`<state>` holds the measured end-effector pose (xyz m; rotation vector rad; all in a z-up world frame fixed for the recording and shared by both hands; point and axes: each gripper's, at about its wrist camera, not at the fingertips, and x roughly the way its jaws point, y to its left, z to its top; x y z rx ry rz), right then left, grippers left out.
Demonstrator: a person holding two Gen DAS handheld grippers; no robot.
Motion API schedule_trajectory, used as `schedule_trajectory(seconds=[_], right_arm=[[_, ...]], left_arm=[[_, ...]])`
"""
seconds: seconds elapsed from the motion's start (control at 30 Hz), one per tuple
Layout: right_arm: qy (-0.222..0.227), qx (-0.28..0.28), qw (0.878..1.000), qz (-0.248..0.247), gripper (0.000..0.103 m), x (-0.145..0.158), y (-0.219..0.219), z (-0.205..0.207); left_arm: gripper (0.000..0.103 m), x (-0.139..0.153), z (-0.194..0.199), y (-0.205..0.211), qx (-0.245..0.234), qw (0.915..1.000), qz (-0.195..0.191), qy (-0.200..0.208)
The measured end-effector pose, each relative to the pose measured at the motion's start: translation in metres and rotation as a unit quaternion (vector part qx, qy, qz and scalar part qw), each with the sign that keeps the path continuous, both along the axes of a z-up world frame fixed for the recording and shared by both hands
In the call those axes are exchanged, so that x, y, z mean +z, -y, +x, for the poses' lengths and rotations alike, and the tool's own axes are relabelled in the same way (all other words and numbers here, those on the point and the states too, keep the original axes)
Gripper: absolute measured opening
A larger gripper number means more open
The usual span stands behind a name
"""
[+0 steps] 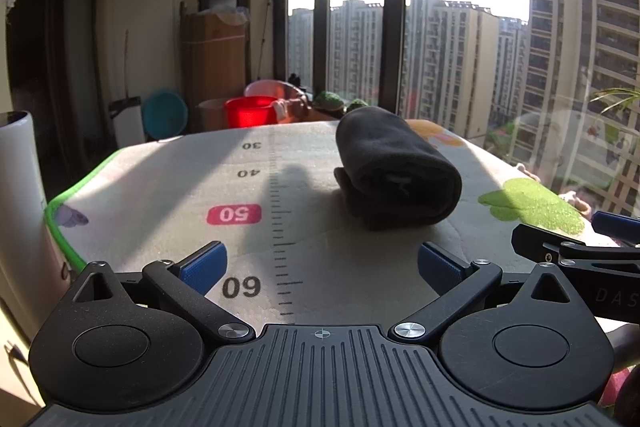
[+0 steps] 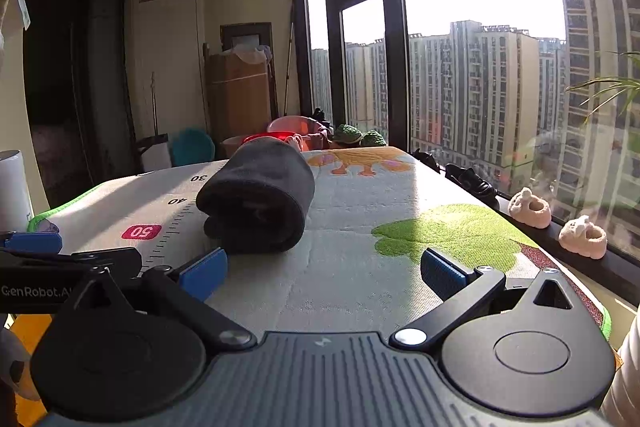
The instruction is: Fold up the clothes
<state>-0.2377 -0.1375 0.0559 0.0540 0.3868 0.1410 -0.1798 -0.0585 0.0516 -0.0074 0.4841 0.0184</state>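
1. My left gripper (image 1: 322, 265) hangs low over the near part of the mat (image 1: 160, 187), its blue-padded fingers (image 1: 204, 263) spread wide with nothing between them but bare mat and the printed ruler scale (image 1: 280, 227).
2. My right gripper (image 2: 324, 273) sits just beside it, likewise wide open and empty, its fingers apart over the pale quilted surface.
3. Each camera catches the other tool at its edge: the right one's black linkage shows at the right side of the left wrist view, and the left one's, lettered "GenRobot.AI", at the left side of the right wrist view.
4. The dark garment (image 1: 394, 169) lies on the mat ahead of both grippers, rolled into a thick bundle with its loose lower layers showing at the near end. Neither gripper touches it.
5. From the left wrist view it lies right of the ruler scale, near the "40" mark; from the right wrist view (image 2: 256, 195) it lies ahead and to the left.
6. A green cartoon patch (image 2: 452, 235) on the mat lies to the right of the roll, in sunlight.
7. Beyond the mat's far edge stands a red bucket (image 1: 250, 111), and two pink slippers (image 2: 530, 207) rest on the window ledge at the right.
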Motion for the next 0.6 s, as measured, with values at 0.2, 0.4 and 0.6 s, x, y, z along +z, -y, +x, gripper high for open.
schedule_trajectory(seconds=[0.2,0.4,0.6], right_arm=[[-0.005,0.0,1.0,-0.002,0.103,-0.0013,0.0002,0.0006],[-0.008,-0.001,1.0,-0.003,0.103,-0.0007,-0.0017,0.0001],[-0.01,-0.001,1.0,-0.002,0.103,0.0,-0.0025,-0.0012]], left_arm=[[0.103,-0.0017,0.0004,-0.001,0.0,1.0,-0.003,-0.007],[0.103,-0.0023,0.0007,-0.0017,0.0,0.9999,-0.006,-0.01],[0.103,-0.0015,-0.0004,-0.0014,0.0,0.9999,-0.006,-0.01]])
